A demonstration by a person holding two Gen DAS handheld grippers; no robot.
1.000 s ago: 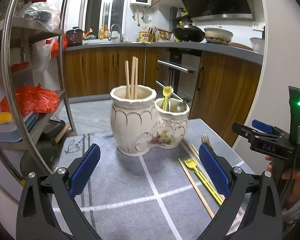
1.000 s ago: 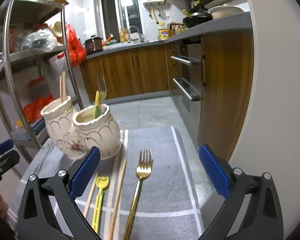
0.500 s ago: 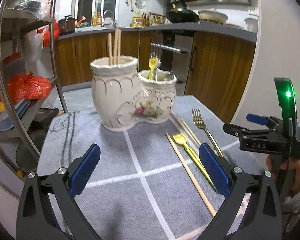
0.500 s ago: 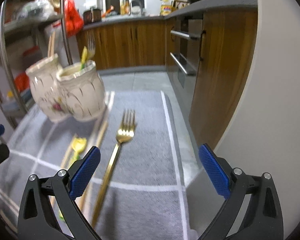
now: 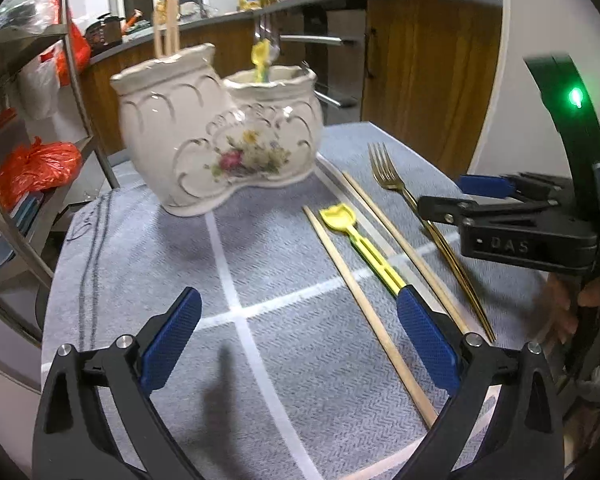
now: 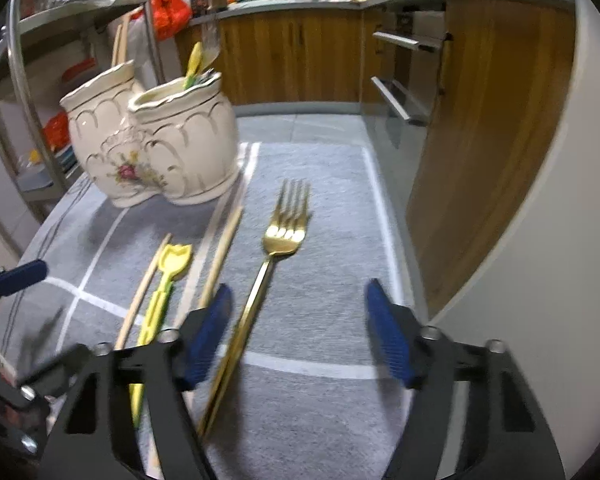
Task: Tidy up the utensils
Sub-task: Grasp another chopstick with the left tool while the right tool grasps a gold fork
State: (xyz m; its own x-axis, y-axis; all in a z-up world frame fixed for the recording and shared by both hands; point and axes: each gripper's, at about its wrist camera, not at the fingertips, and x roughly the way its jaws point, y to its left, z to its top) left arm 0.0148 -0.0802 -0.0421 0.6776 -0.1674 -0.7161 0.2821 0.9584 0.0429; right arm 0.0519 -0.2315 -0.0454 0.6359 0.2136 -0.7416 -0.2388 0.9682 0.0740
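A white ceramic two-pot holder (image 5: 220, 140) (image 6: 152, 148) stands at the back of the grey mat, with chopsticks in one pot and a yellow utensil in the other. In front of it lie a gold fork (image 5: 388, 172) (image 6: 286, 224), a yellow plastic spoon (image 5: 336, 216) (image 6: 174, 260) and two loose chopsticks (image 5: 364, 312) (image 6: 224, 248). My left gripper (image 5: 296, 304) hangs open over the mat, its right finger above the spoon's handle. My right gripper (image 6: 298, 292) (image 5: 460, 196) is low over the fork's handle. Its jaws are closing, with the handle beside the left pad and untouched.
A metal shelf rack (image 5: 72, 92) with red bags stands to the left of the table. Wooden cabinets (image 6: 492, 120) and oven handles lie beyond the mat's right edge. A hand (image 5: 572, 308) holds the right gripper's grip.
Both grippers have sunk toward the mat and tipped downward. The right jaws have narrowed from wide open and now straddle the fork's handle. The utensils lie where they were.
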